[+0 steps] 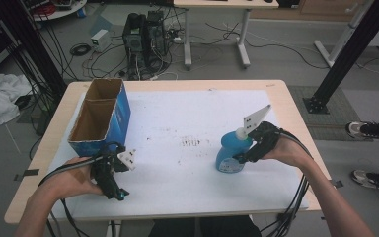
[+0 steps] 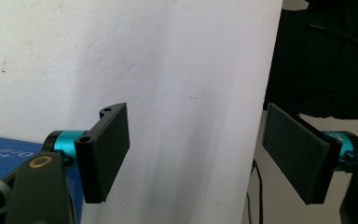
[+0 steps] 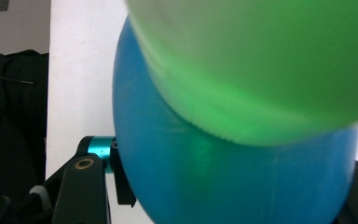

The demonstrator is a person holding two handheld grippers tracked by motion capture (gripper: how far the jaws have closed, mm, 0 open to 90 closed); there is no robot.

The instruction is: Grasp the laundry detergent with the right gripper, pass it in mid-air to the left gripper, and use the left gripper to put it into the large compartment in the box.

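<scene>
A blue bottle (image 1: 228,157) with a pale cap (image 1: 241,132) stands on the white mat (image 1: 177,118) at the right. My right gripper (image 1: 242,154) comes in from the right and is shut on the bottle's body. In the right gripper view the blue bottle (image 3: 233,177) bulges close between the jaws, its pale green cap (image 3: 270,60) blurred above, and the left pad (image 3: 122,186) touches its side. My left gripper (image 1: 118,190) rests near the table's front left, just in front of the box. It stands open (image 2: 205,158) over bare mat, holding nothing.
An open-topped blue cardboard box (image 1: 103,118) with two compartments stands at the left of the mat; its corner (image 2: 9,154) shows beside my left jaw. The wooden table (image 1: 296,123) rims the mat. Cables and computer cases (image 1: 143,37) lie on the floor beyond.
</scene>
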